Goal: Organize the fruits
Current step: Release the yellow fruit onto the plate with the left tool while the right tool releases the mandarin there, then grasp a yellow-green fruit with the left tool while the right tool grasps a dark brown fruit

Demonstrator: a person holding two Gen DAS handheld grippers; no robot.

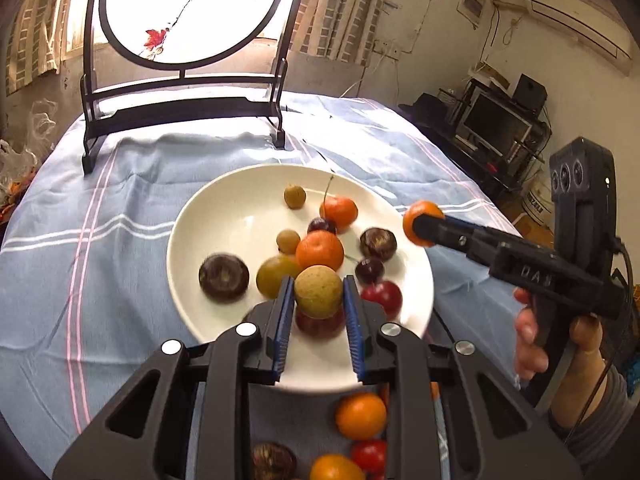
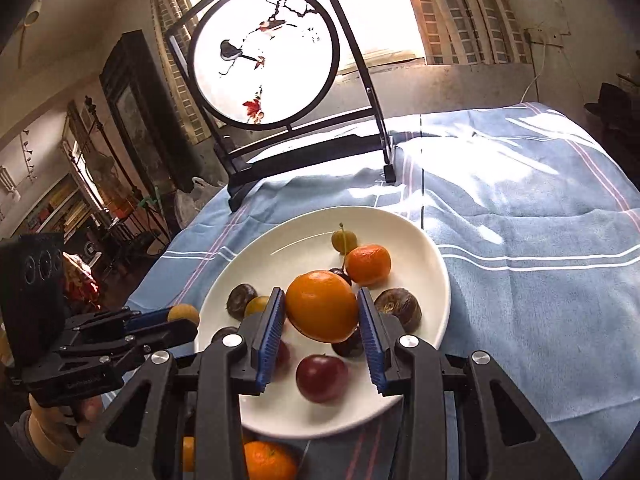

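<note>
A white plate [image 1: 208,216] on the blue cloth holds several fruits: oranges, tan longans, dark round fruits and red ones. My left gripper [image 1: 319,291] is shut on a tan longan [image 1: 319,291] and holds it above the plate's near part; it also shows in the right wrist view [image 2: 183,316]. My right gripper [image 2: 322,308] is shut on an orange [image 2: 322,308] above the plate [image 2: 404,224]; in the left wrist view that orange [image 1: 416,216] hangs over the plate's right rim.
A black stand with a round painted screen [image 1: 184,12] stands at the table's far side. Loose fruits lie on the cloth in front of the plate: an orange [image 1: 361,415], a red one [image 1: 370,455], a dark one [image 1: 274,462]. Furniture stands beyond the table's right edge.
</note>
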